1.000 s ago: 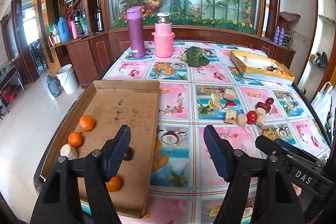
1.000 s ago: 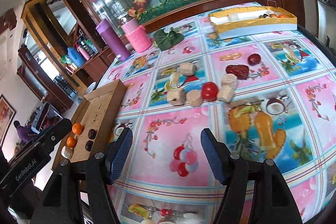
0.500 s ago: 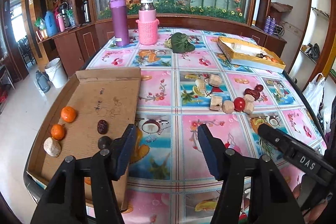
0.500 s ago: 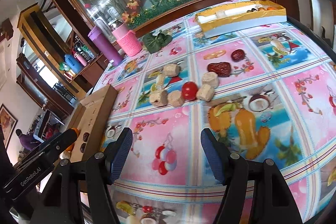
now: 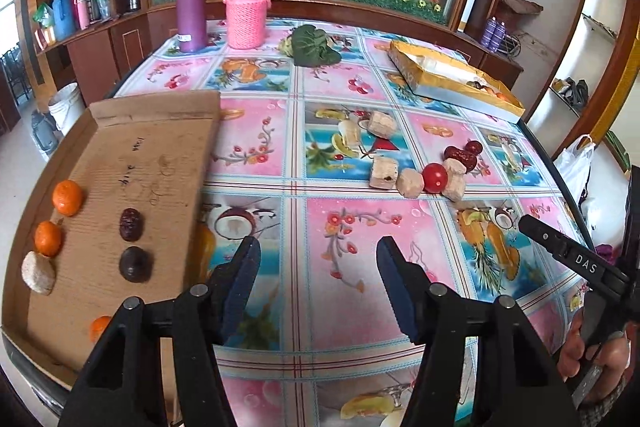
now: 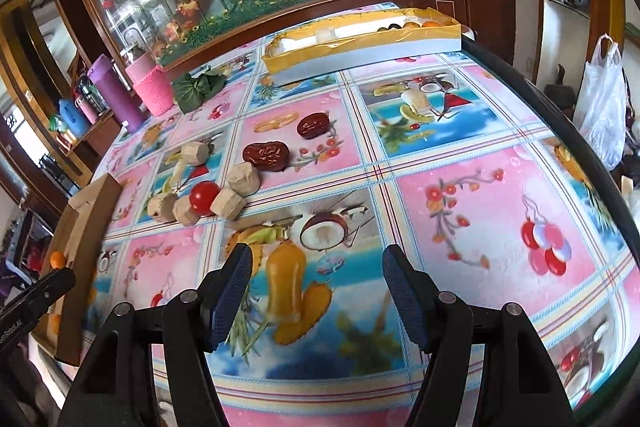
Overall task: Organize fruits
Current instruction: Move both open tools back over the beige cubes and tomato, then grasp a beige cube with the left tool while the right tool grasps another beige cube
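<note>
In the left wrist view, my left gripper (image 5: 318,279) hangs over the table (image 5: 340,251) with its fingers spread and nothing between them. On the cardboard tray (image 5: 160,147), at the left edge of the table, lie two small oranges (image 5: 68,197), two dark dried fruits (image 5: 131,224), a pale lump (image 5: 38,273) and one more orange partly hidden behind my gripper. Near the middle of the table, toward the right edge, sits the loose group: a cherry tomato (image 5: 435,177) touching beige chunks (image 5: 410,183), with red dates (image 5: 460,157) just behind.

In the right wrist view, my right gripper (image 6: 316,281) has its fingers spread as well, holding nothing. The tomato (image 6: 204,197) is wedged between three chunks (image 6: 228,203) — I think it is smooth, round and soft, so it could roll or burst; I would take it across its widest part with little force. The wrinkled dates (image 6: 266,155) look light and a bit sticky, easy to pinch across the short side. The chunks seem dry and crumbly. A yellow box (image 6: 360,43) stands at the far edge — some fruits are inside it.
</note>
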A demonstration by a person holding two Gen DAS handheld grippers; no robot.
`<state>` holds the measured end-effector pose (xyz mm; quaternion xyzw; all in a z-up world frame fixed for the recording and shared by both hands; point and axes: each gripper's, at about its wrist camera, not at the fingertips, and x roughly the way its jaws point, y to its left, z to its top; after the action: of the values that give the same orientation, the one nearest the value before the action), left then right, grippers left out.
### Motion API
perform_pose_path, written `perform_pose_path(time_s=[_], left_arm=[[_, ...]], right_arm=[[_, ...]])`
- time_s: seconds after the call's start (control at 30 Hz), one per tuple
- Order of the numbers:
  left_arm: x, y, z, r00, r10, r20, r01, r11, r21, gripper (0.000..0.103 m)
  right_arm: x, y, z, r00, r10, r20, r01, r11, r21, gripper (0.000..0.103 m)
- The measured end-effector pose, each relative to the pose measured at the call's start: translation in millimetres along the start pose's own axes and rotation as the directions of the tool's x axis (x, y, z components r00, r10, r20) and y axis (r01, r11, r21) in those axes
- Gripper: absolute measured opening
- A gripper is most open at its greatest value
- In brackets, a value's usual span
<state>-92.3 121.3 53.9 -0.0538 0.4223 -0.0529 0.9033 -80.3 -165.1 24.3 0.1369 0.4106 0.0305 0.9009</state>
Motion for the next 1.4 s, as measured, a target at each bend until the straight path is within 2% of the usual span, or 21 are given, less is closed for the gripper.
perform_pose_path(time_s=[0.27,0.37,0.5,0.6,0.67,0.7,0.8,0.83,0.93,1.0,1.07,1.23,1.4], left_arm=[[26,-7,15,0.999,-0.038,-0.039,0.037,0.999,-0.009,0.060],[38,-11,26,0.998,-0.054,-0.033,0.054,0.999,-0.004,0.060],[59,-16,43,0.995,-0.090,-0.049,0.089,0.996,-0.020,0.060],[74,-20,51,0.993,-0.101,-0.067,0.100,0.995,-0.021,0.060],[84,-24,54,0.988,-0.132,-0.086,0.130,0.991,-0.032,0.059],[89,-26,55,0.985,-0.146,-0.097,0.143,0.989,-0.035,0.059],[98,-33,55,0.981,-0.157,-0.110,0.155,0.988,-0.023,0.059],[101,-34,55,0.981,-0.155,-0.117,0.154,0.988,-0.020,0.058],[109,-33,54,0.975,-0.177,-0.133,0.175,0.984,-0.027,0.043],[110,-31,54,0.972,-0.196,-0.126,0.193,0.980,-0.041,0.040],[108,-32,53,0.969,-0.218,-0.112,0.216,0.976,-0.033,0.024],[96,-34,52,0.974,-0.202,-0.098,0.202,0.979,-0.013,0.024],[60,-13,46,0.979,-0.199,-0.044,0.197,0.979,-0.044,0.024]], right_arm=[[32,31,20,0.996,0.056,-0.066,-0.061,0.995,-0.083,0.070],[44,51,25,0.995,0.068,-0.068,-0.078,0.984,-0.158,0.064],[63,72,25,0.994,0.065,-0.088,-0.085,0.967,-0.242,0.051],[75,77,26,0.994,0.058,-0.093,-0.080,0.963,-0.255,0.050],[78,76,28,0.992,0.078,-0.100,-0.100,0.965,-0.243,0.041],[79,77,28,0.990,0.087,-0.107,-0.111,0.964,-0.243,0.032],[78,75,27,0.989,0.092,-0.114,-0.118,0.961,-0.249,0.032],[76,73,27,0.989,0.095,-0.116,-0.122,0.961,-0.247,0.032],[72,68,25,0.988,0.100,-0.116,-0.125,0.964,-0.234,0.032],[70,62,25,0.987,0.107,-0.117,-0.131,0.968,-0.216,0.032],[68,58,24,0.987,0.112,-0.118,-0.134,0.970,-0.201,0.032],[62,57,22,0.988,0.105,-0.113,-0.126,0.973,-0.193,0.032],[44,65,18,0.989,0.112,-0.092,-0.129,0.970,-0.207,0.032]])
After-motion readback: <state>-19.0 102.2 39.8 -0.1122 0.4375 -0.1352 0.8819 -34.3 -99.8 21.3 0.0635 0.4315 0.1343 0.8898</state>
